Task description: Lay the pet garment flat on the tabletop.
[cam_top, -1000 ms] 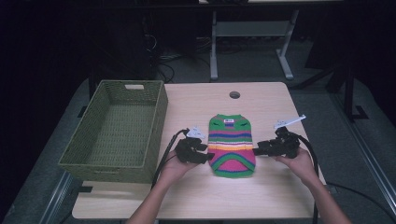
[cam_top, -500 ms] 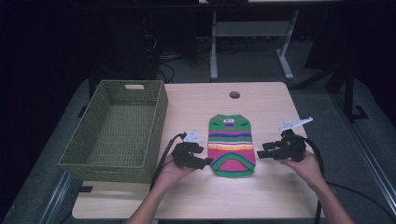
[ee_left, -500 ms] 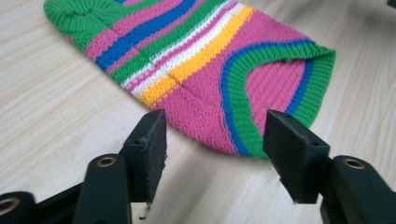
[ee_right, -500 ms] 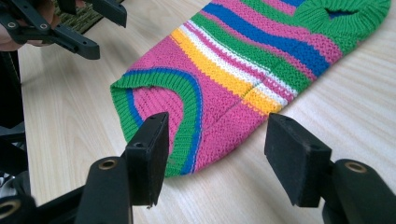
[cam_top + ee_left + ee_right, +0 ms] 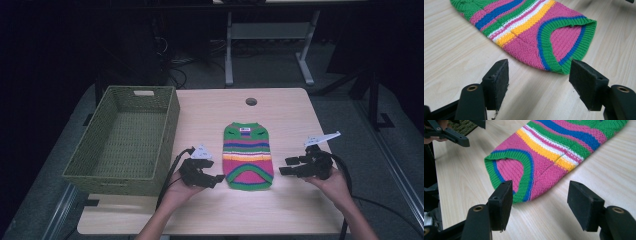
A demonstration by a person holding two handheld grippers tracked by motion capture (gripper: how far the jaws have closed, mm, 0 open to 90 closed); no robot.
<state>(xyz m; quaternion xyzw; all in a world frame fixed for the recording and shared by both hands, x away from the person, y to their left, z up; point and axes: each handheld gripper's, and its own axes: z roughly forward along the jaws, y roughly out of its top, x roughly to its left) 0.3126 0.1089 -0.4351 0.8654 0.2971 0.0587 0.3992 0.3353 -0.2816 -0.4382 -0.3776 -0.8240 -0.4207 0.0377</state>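
Note:
A small striped knit sweater (image 5: pixel 247 156), green, pink, blue, yellow and white, lies flat at the middle of the wooden table (image 5: pixel 280 115). My left gripper (image 5: pixel 218 178) rests just left of its near hem, and my right gripper (image 5: pixel 285 166) just right of it. Both sets of jaws have just been opening and stand wide with only bare wood between them. From the left gripper (image 5: pixel 539 75) the sweater's hem (image 5: pixel 554 42) lies just beyond the pads. Past the right gripper (image 5: pixel 540 197) the same sweater (image 5: pixel 544 152) lies a little ahead, untouched.
A green woven basket (image 5: pixel 125 137) with nothing inside stands at the table's left side, close to my left hand. A round cable hole (image 5: pixel 251 101) sits near the far edge. Beyond the table are a dark floor and a white desk frame (image 5: pixel 265 35).
Both grippers have drawn outward from the sweater's sides, left one leftward and right one rightward, and their jaws have widened. The sweater stays flat where it was.

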